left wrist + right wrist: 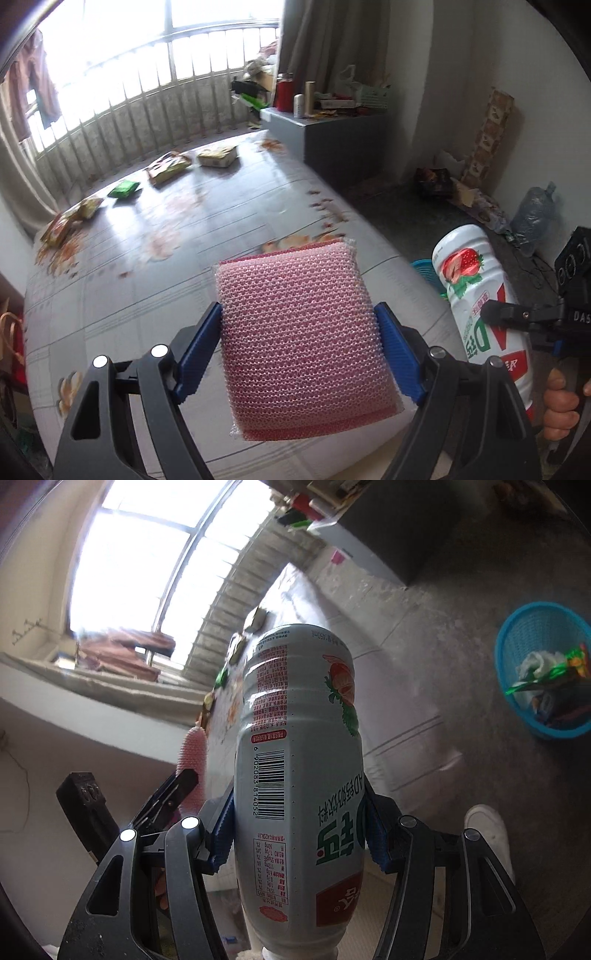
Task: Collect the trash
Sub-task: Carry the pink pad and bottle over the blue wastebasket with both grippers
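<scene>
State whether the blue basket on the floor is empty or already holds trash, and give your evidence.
It already holds trash. The blue basket shows crumpled white paper and green wrappers inside, seen in the right wrist view.

Daylight from the window (129, 44) blew out to white; your fisheye frames bent at dark edges, and the background smeared with motion blur.

Pink sponge pad (299, 339): coarse knobbly mesh under clear glossy film. Drink bottle (299, 775): smooth white plastic with a glossy printed label. Gripper pads (397, 354): blue ribbed rubber-like facing on matt black plastic arms. Waste basket (509, 657): blue plastic lattice. Bed sheet (147, 266): smooth floral cloth. Floor (461, 602): rough, dull concrete.
</scene>
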Demonstrator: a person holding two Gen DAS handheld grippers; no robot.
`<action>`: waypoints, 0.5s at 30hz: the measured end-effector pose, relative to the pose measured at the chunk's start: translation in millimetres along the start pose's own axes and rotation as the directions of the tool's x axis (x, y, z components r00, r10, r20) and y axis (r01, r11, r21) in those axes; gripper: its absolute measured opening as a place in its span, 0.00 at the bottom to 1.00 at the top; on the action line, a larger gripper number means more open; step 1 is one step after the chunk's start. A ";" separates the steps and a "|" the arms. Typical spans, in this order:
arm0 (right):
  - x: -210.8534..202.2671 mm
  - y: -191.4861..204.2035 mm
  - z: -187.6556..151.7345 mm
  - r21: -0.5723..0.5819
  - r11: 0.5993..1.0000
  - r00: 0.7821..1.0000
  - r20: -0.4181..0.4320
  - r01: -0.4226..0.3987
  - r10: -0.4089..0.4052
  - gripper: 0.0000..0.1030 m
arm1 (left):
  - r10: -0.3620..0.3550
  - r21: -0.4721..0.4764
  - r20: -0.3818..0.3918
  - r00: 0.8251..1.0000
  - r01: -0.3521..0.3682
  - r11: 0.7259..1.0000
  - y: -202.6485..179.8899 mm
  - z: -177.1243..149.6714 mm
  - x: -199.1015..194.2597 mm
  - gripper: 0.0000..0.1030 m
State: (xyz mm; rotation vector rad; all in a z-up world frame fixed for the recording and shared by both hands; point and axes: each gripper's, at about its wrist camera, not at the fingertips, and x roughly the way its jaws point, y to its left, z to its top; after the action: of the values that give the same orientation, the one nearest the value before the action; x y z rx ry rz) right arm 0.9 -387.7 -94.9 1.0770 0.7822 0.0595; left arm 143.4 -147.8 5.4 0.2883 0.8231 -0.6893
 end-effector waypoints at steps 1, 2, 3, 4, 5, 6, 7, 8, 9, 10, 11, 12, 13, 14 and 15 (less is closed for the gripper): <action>-13.6 -12.6 3.5 0.033 0.999 0.999 0.034 0.006 -0.007 0.54 | -0.042 0.018 -0.002 0.999 0.042 0.999 -13.6 9.1 3.2 0.78; -28.1 -28.0 6.5 0.074 0.997 0.998 0.068 0.012 -0.017 0.54 | -0.098 0.039 -0.008 0.995 0.099 0.994 -30.5 19.7 7.3 0.78; -41.7 -45.6 8.8 0.120 0.993 0.995 0.100 0.017 -0.029 0.54 | -0.155 0.056 -0.022 0.988 0.156 0.986 -47.9 29.5 12.9 0.78; -52.1 -62.7 10.4 0.165 0.986 0.991 0.124 0.019 -0.040 0.54 | -0.203 0.068 -0.042 0.978 0.206 0.976 -63.5 37.3 19.1 0.78; -61.9 -81.6 10.8 0.218 0.976 0.988 0.144 0.018 -0.051 0.54 | -0.252 0.079 -0.070 0.965 0.257 0.963 -81.1 45.3 28.7 0.78; -70.7 -102.4 10.8 0.280 0.960 0.985 0.160 0.012 -0.059 0.54 | -0.299 0.087 -0.111 0.948 0.309 0.947 -100.8 53.4 42.2 0.78; -76.6 -120.8 10.6 0.332 0.943 0.983 0.172 -0.001 -0.059 0.54 | -0.325 0.094 -0.150 0.934 0.340 0.936 -118.5 59.4 55.9 0.78; -79.2 -135.5 10.1 0.381 0.924 0.982 0.182 -0.016 -0.058 0.54 | -0.336 0.106 -0.190 0.923 0.359 0.927 -136.4 64.5 70.7 0.78; -81.9 -153.4 10.5 0.435 0.900 0.980 0.190 -0.031 -0.057 0.54 | -0.338 0.119 -0.222 0.915 0.369 0.922 -151.9 67.3 84.5 0.79; -82.7 -167.1 12.1 0.472 0.880 0.979 0.196 -0.046 -0.054 0.54 | -0.333 0.133 -0.256 0.908 0.374 0.918 -170.4 71.4 101.3 0.79; -82.4 -180.6 15.3 0.505 0.861 0.978 0.202 -0.059 -0.052 0.54 | -0.335 0.139 -0.284 0.898 0.384 0.913 -185.8 74.8 116.7 0.79; -81.7 -192.5 20.4 0.533 0.844 0.977 0.206 -0.064 -0.056 0.54 | -0.341 0.138 -0.314 0.886 0.398 0.907 -198.8 77.3 132.3 0.79; -79.0 -203.5 27.0 0.557 0.828 0.976 0.208 -0.068 -0.060 0.54 | -0.342 0.130 -0.348 0.873 0.406 0.904 -211.8 80.6 149.7 0.79; -75.2 -214.5 34.9 0.582 0.810 0.976 0.210 -0.076 -0.059 0.54 | -0.340 0.121 -0.373 0.863 0.409 0.905 -222.1 84.8 164.8 0.79; -70.9 -224.7 42.1 0.603 0.793 0.976 0.213 -0.091 -0.051 0.54 | -0.343 0.109 -0.395 0.853 0.414 0.904 -232.6 90.5 182.1 0.80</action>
State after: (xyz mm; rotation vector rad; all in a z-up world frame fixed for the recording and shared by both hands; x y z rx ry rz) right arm -97.7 -560.9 -227.4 1.6791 0.5947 -0.3158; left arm 128.8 -447.8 -66.9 0.4421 1.1942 -1.1137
